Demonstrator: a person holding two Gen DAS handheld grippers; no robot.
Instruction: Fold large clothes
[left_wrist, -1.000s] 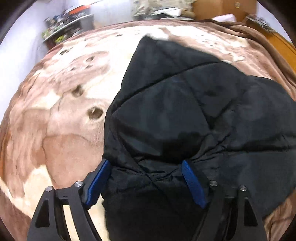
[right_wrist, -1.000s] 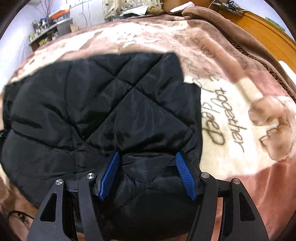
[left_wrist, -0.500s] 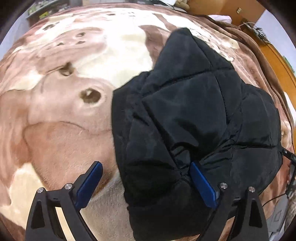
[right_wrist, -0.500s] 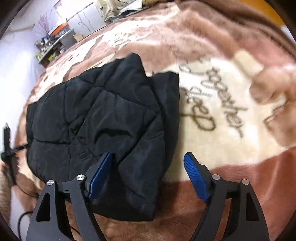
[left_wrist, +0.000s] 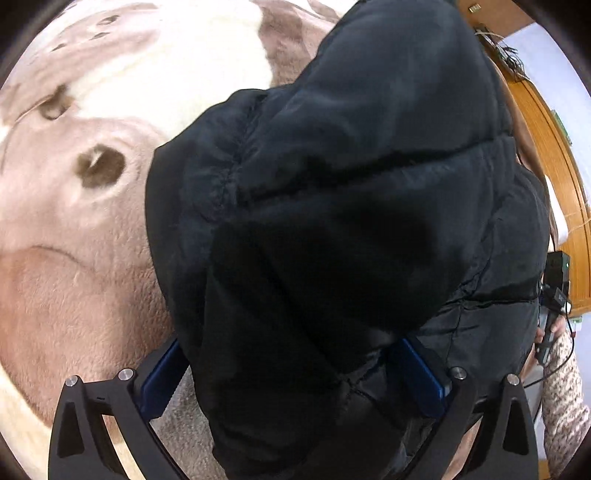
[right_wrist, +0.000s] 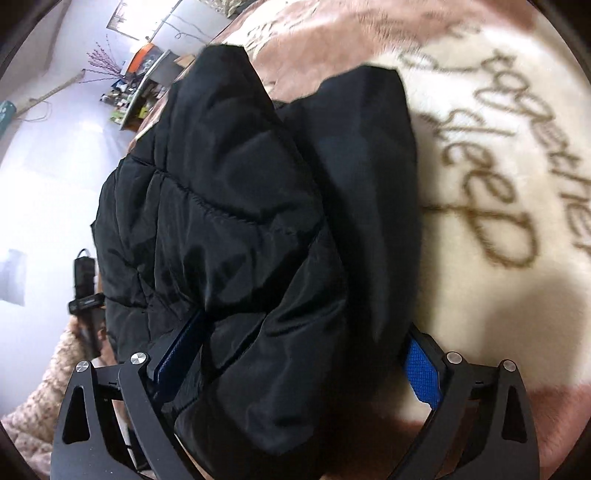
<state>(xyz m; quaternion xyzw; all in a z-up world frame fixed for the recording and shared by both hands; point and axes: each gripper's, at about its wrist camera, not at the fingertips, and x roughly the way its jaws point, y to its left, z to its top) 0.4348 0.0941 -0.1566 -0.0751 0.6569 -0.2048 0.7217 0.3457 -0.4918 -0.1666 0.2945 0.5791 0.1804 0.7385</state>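
A black quilted puffer jacket (left_wrist: 351, 184) lies folded in a thick bundle on a brown and cream plush blanket (left_wrist: 74, 258). My left gripper (left_wrist: 291, 373) points steeply down over its near end. Its jaws are opening wide, and jacket fabric bulges loosely between the blue pads (left_wrist: 162, 373). In the right wrist view the jacket (right_wrist: 240, 221) fills the middle. My right gripper (right_wrist: 301, 365) straddles its near end, jaws also opening, with the padded fold lying slack between the fingers (right_wrist: 421, 373). The jacket's underside is hidden.
The blanket (right_wrist: 498, 184) bears brown lettering to the right of the jacket. A wooden bed frame (left_wrist: 554, 166) runs along the right. A person's knit sleeve (left_wrist: 561, 387) and hand hold the other gripper. A cluttered shelf (right_wrist: 144, 92) stands by the white wall.
Both grippers' jaws have spread wider and let go of the bunched jacket edge. Both have tipped downward and sunk closer to the jacket, which now fills more of each view.
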